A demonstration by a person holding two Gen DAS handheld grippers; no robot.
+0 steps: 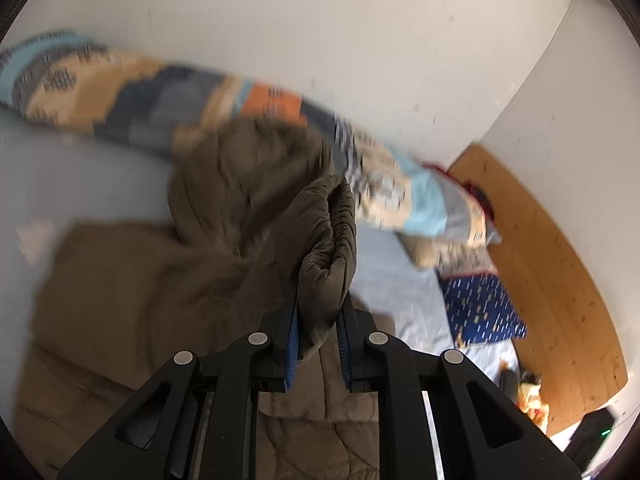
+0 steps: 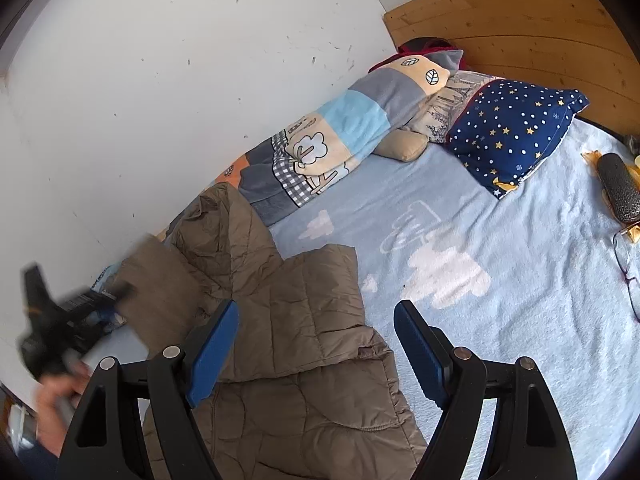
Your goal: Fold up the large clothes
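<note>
A brown quilted puffer jacket lies on the light blue bed sheet, one sleeve folded across its body. In the left wrist view my left gripper is shut on the jacket's elastic sleeve cuff and holds it lifted above the jacket body. The left gripper shows blurred at the left of the right wrist view, holding the sleeve. My right gripper is open and empty, hovering just above the jacket.
A rolled patchwork blanket lies along the white wall. A navy star pillow sits by the wooden headboard. A dark case and glasses lie at the bed's right edge.
</note>
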